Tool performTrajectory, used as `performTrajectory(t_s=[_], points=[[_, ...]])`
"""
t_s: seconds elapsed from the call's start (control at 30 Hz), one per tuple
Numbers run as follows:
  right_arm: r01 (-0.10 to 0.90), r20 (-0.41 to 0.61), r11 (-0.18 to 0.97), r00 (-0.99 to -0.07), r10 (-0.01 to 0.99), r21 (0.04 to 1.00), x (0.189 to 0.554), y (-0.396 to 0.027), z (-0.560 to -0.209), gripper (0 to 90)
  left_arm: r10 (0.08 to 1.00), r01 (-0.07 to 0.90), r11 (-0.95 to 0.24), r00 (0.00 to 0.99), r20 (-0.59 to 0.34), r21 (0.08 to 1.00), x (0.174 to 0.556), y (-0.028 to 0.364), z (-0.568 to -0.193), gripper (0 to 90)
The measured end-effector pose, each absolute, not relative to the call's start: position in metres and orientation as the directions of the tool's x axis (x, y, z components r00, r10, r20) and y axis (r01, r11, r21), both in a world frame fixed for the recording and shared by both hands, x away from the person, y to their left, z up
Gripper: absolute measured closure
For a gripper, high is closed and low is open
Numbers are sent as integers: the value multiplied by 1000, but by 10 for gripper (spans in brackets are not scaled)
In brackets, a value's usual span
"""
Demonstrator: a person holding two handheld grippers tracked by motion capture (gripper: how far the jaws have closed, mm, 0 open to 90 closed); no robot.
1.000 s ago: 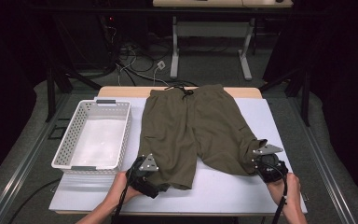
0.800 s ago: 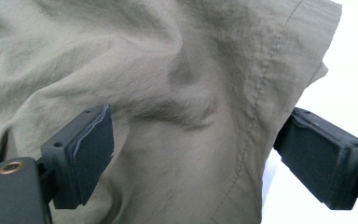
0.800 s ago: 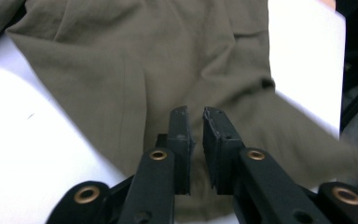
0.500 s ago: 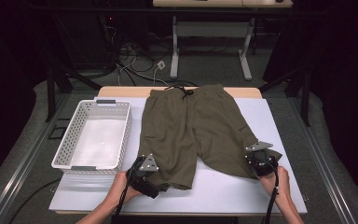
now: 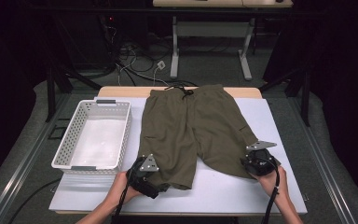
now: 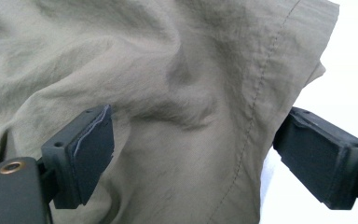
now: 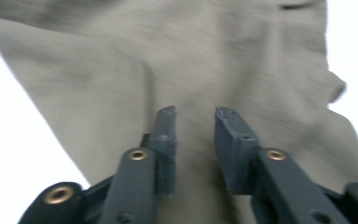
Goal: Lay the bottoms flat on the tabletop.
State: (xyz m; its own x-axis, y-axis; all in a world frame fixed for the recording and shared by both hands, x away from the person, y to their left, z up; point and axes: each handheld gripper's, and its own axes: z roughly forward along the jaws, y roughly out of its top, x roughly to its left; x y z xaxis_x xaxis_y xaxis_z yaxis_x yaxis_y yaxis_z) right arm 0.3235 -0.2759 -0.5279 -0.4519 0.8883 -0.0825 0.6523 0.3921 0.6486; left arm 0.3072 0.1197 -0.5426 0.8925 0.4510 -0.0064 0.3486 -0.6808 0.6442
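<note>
A pair of olive shorts [image 5: 191, 126] lies flat on the white table cover, waistband at the far end and legs toward me. My left gripper [image 5: 160, 185] rests at the hem of the left leg. In the left gripper view the left gripper [image 6: 196, 123] has its jaws wide apart over rumpled cloth [image 6: 177, 70], with neither pad pressing on it. My right gripper [image 5: 248, 164] sits at the outer hem of the right leg. Its jaws have just been opening. In the right gripper view the right gripper [image 7: 196, 116] shows a narrow gap, the shorts' fabric [image 7: 177, 56] lying beneath and nothing pinched.
A white slotted basket [image 5: 121, 135] stands to the left of the shorts. The white table cover [image 5: 223, 191] shows bare between the two legs and along the near edge. Beyond the table's far end are cables and desk legs on a dark floor.
The right gripper has shifted a little left and lower onto the right leg's hem, and its jaws have parted. The left gripper and the shorts have stayed put.
</note>
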Motion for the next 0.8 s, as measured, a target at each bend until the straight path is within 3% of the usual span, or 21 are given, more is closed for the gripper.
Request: performTrajectory(t_s=[0.13, 0.27, 0.33, 0.5, 0.57, 0.6, 0.7, 0.8], points=[[658, -5, 395, -511, 860, 641, 329, -262, -531, 557, 443, 337, -685, 897, 2, 646, 305, 117, -541, 129], [669, 8, 418, -535, 845, 615, 339, -247, -539, 507, 419, 308, -694, 908, 18, 651, 302, 111, -538, 159], [680, 13, 435, -546, 838, 590, 342, -242, -544, 562, 396, 282, -715, 917, 38, 640, 299, 107, -538, 183], [669, 20, 437, -560, 829, 602, 338, -239, -545, 812, 347, 239, -762, 935, 68, 602, 295, 101, -544, 420], [663, 15, 438, -561, 828, 608, 335, -238, -544, 871, 341, 241, -759, 939, 53, 605, 295, 102, -547, 494], [658, 10, 440, -562, 827, 612, 334, -237, -542, 878, 327, 236, -759, 944, 43, 607, 295, 103, -547, 567], [622, -13, 452, -579, 815, 639, 325, -235, -532, 880, 324, 233, -755, 945, 39, 613, 296, 104, -547, 644], [586, -55, 477, -593, 804, 656, 315, -232, -522, 878, 333, 249, -746, 942, 23, 618, 298, 106, -547, 661]])
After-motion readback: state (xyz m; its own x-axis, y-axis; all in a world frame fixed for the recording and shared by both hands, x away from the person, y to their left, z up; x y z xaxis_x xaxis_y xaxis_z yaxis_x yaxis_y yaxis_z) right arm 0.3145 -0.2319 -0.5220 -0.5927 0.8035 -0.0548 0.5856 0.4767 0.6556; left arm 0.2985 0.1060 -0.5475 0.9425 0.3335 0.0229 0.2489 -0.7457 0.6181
